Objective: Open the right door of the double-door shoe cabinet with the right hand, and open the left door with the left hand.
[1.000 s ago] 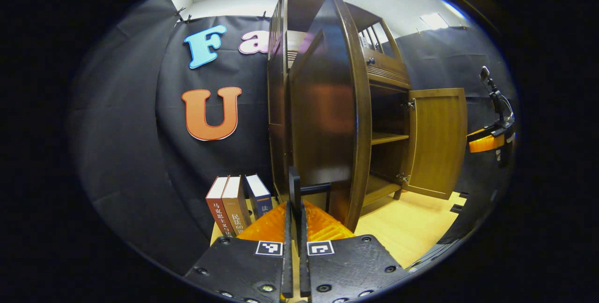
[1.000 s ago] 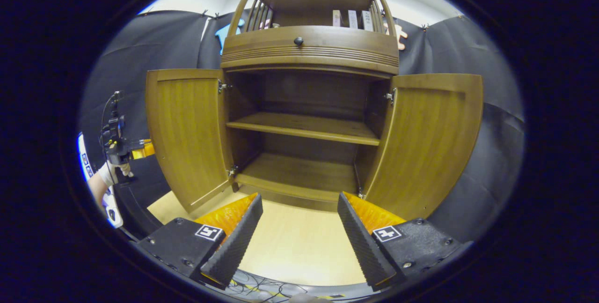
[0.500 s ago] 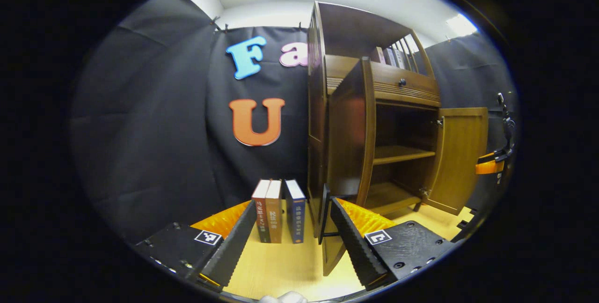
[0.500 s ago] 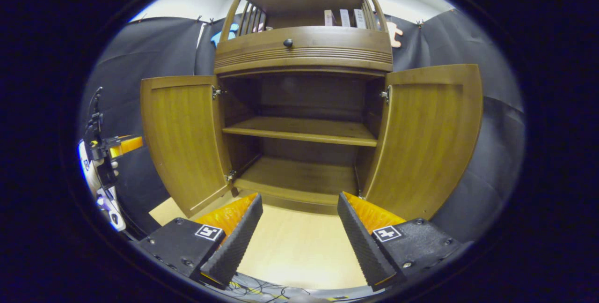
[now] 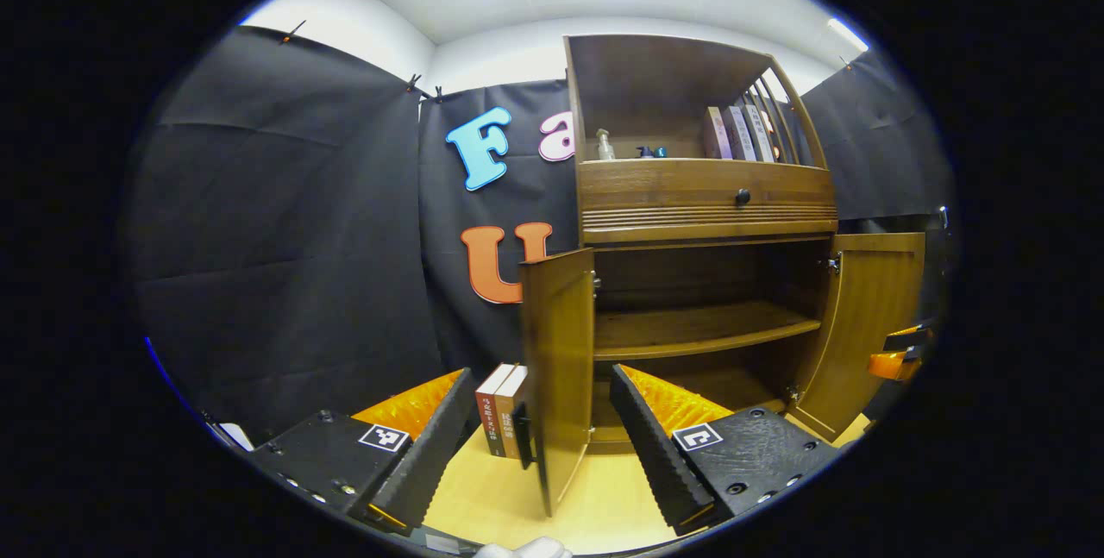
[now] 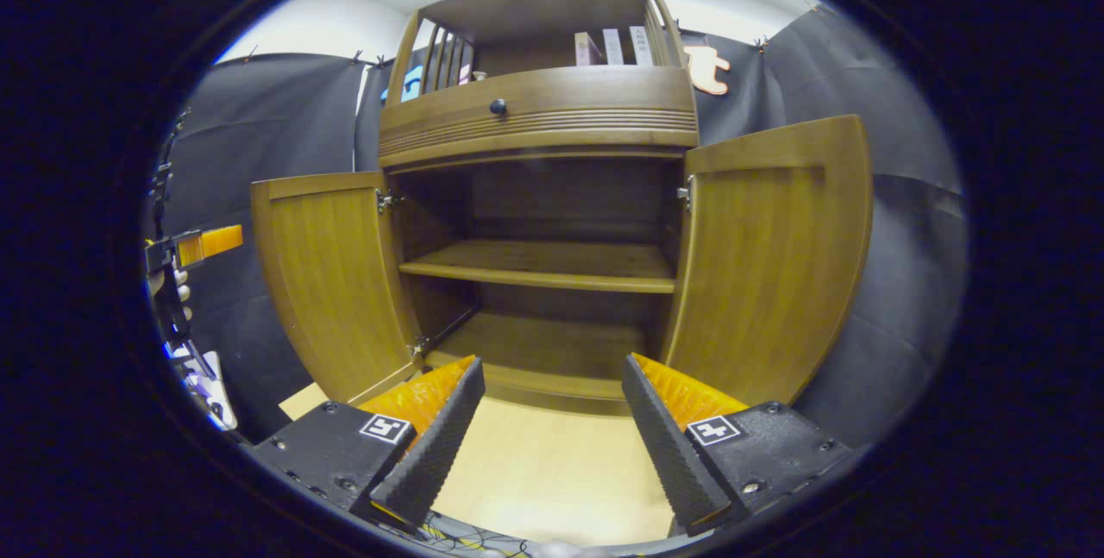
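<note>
Here shoe cabinet stands on pale floor.

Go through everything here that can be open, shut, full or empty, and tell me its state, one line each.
Left door: swung wide open.
Right door: swung wide open.
Drawer: shut.
Middle shelf: bare.
Bottom shelf: bare as far as shown.
Top shelf: holds upright books and small bottles.
Left tool: open, holding nothing.
Right tool: open, holding nothing.
Books on the floor: standing upright beside the cabinet.
</note>
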Motion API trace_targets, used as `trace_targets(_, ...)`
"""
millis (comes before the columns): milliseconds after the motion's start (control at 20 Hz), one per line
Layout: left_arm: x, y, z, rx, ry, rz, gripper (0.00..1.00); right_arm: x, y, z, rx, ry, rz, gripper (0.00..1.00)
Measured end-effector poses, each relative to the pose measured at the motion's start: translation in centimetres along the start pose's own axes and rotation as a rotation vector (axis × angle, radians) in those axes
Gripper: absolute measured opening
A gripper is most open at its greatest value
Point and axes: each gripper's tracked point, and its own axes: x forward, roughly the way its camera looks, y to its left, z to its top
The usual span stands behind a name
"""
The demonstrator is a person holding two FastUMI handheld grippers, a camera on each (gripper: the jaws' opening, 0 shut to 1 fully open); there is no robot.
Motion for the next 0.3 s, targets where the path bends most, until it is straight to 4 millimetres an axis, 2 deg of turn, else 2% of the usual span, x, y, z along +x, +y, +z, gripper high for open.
trace_targets(100,0.0,-3.5,0.0,0.012,0.006,-0.015,0.95,-0.4,-1.1,0.8,0.009,-0.017,-0.009,1.00)
trace_targets(300,0.3,-10.8,-2.3,0.040,0.028,-0.081,0.95,-1.0,-2.8,1.8,0.012,-0.042,-0.032,1.00)
